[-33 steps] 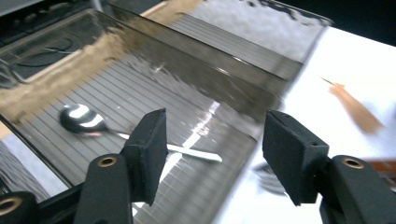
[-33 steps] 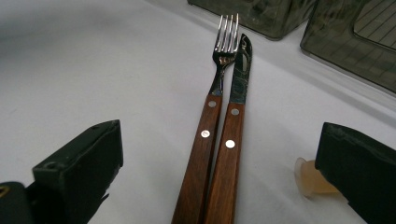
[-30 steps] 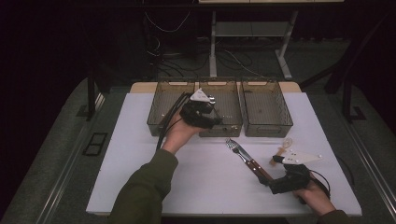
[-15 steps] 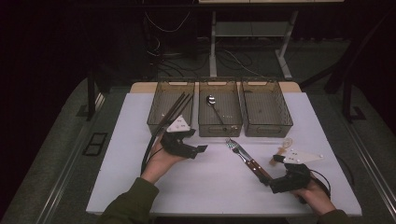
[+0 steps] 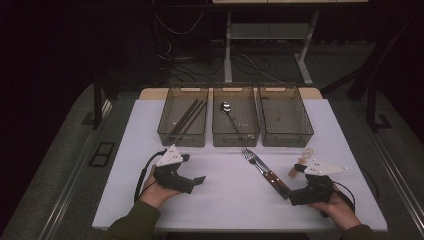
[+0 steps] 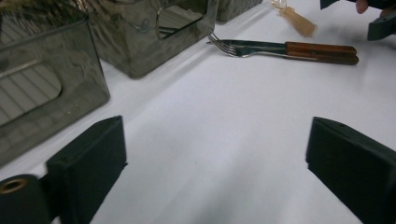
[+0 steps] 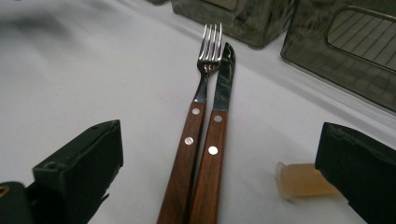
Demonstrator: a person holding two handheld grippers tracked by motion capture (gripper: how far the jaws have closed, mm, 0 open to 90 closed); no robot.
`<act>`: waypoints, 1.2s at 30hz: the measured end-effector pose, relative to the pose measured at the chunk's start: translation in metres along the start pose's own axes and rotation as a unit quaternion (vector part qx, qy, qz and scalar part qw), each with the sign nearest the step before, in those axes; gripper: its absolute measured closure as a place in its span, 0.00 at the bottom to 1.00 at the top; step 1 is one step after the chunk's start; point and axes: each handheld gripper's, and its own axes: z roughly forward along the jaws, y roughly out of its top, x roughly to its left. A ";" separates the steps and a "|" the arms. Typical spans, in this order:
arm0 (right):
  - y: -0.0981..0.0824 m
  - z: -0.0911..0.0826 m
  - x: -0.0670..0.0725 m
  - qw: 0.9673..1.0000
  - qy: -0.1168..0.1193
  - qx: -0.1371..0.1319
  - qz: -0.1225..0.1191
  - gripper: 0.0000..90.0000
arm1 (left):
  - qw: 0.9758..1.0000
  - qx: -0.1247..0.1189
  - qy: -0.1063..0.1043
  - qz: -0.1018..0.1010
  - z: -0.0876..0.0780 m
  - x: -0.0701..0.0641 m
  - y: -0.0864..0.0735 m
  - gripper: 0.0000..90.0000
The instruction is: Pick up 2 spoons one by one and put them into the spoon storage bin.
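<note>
Fork point(image 7: 201, 84) and knife point(image 7: 219, 116), wooden riveted handles, side by side.

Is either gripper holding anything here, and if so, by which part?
Nothing is held. The left gripper is open over bare table; the right gripper is open around the fork and knife handles.

A steel fork with a riveted brown wooden handle point(image 7: 189, 154) and a matching steel knife with the same riveted brown wooden handle point(image 7: 212, 158) lie flat on the white table, side by side and touching along their length. In the right gripper view the fork is at the left with its tines pointing away, and the knife at the right with its blade tip level with the tines. In the high view the pair lies slantwise just in front of the middle tray, handles toward the near right.
</note>
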 end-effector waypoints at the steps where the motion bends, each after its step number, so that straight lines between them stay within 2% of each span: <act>1: 0.000 -0.001 -0.001 1.000 0.001 0.001 -0.001 0.01 | 1.000 0.002 -0.001 -0.001 -0.002 -0.001 -0.002 0.03; 3: 0.001 -0.003 -0.003 1.000 -0.006 0.005 0.000 0.01 | 1.000 0.002 -0.004 0.002 -0.005 -0.004 -0.007 0.00; 5: 0.004 -0.007 -0.007 1.000 -0.002 0.006 0.003 0.01 | 1.000 0.000 -0.005 0.003 -0.009 -0.006 -0.010 0.00; 9: 0.011 -0.016 -0.016 1.000 -0.006 0.004 0.014 0.01 | 1.000 0.004 -0.006 -0.010 -0.013 -0.010 -0.015 0.00; 10: 0.013 -0.017 -0.019 1.000 -0.012 0.005 0.016 0.05 | 1.000 0.007 -0.007 -0.012 -0.014 -0.011 -0.016 0.00; 12: 0.016 -0.020 -0.025 1.000 -0.015 0.005 0.012 0.19 | 1.000 0.008 -0.005 -0.008 -0.015 -0.013 -0.017 0.00; 14: 0.018 -0.020 -0.030 1.000 -0.022 0.011 0.017 0.27 | 1.000 0.008 -0.007 -0.006 -0.015 -0.013 -0.017 0.00; 19: 0.025 -0.018 -0.050 0.998 -0.036 0.012 0.041 0.45 | 1.000 0.011 -0.009 -0.004 -0.014 -0.012 -0.019 0.00; 25: 0.032 -0.011 -0.080 0.994 -0.083 0.025 0.063 0.55 | 1.000 0.014 -0.011 0.001 -0.012 -0.011 -0.020 0.00; 36: 0.030 -0.006 -0.116 0.987 -0.123 0.041 0.094 0.64 | 1.000 0.015 -0.016 0.002 -0.011 -0.010 -0.021 0.00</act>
